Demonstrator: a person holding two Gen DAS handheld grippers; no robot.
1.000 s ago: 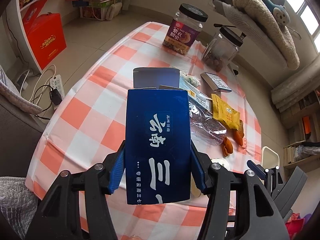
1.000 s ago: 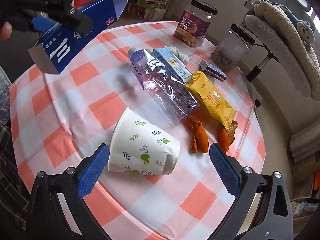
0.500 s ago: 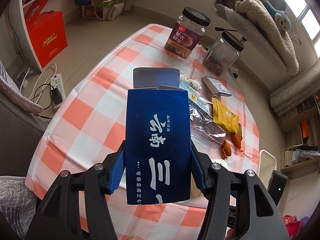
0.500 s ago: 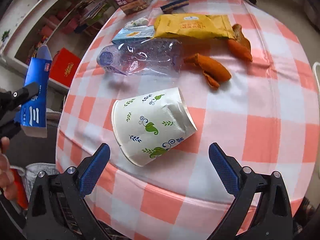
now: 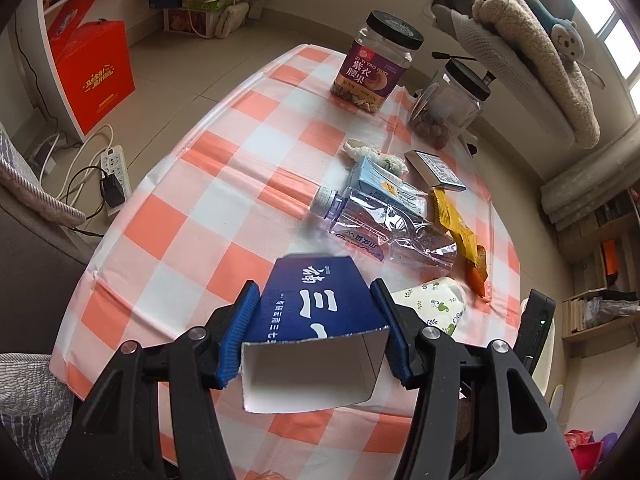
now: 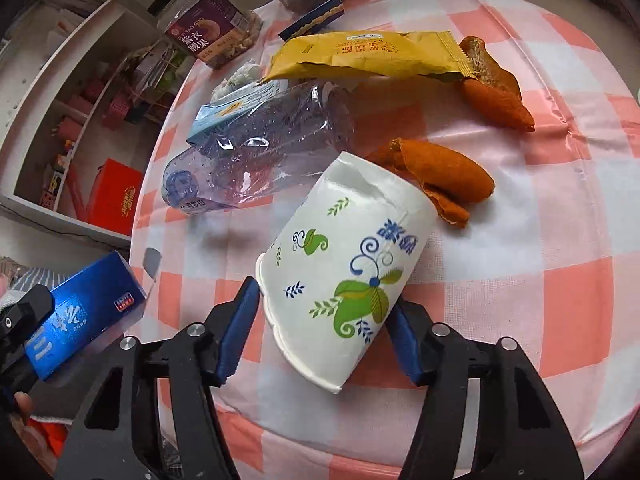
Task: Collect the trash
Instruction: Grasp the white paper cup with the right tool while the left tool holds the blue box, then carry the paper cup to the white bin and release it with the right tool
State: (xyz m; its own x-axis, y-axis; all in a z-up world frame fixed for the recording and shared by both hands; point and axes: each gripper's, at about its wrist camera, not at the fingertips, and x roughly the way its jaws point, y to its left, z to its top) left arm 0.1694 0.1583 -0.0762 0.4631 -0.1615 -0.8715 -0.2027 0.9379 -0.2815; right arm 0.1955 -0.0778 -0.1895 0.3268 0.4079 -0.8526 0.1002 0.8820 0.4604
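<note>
My left gripper [image 5: 314, 296] is shut on a dark blue carton box [image 5: 316, 312], which is tipped forward with its open end towards the camera. The same blue box [image 6: 80, 316] shows at the lower left of the right wrist view. A white paper cup [image 6: 352, 248] with a leaf print lies on its side on the checked tablecloth [image 6: 560, 240]. My right gripper [image 6: 324, 304] is closing on it, both pads touching its sides near the rim. Beyond the cup lie a crushed clear bottle [image 6: 256, 152], a yellow wrapper [image 6: 368, 54], orange peels [image 6: 444, 176] and a light blue carton [image 6: 232, 108].
Two black-lidded jars [image 5: 376, 68] [image 5: 448, 108] and a small flat box [image 5: 436, 170] stand at the table's far end. A crumpled tissue [image 5: 376, 156] lies near them. Off the table's left edge are a power strip [image 5: 116, 168], a red gift box [image 5: 96, 76] and shelves.
The right gripper rolled, dropped to the paper cup and closed from wide open onto its sides. The blue box tipped forward between the left pads, exposing its open end.
</note>
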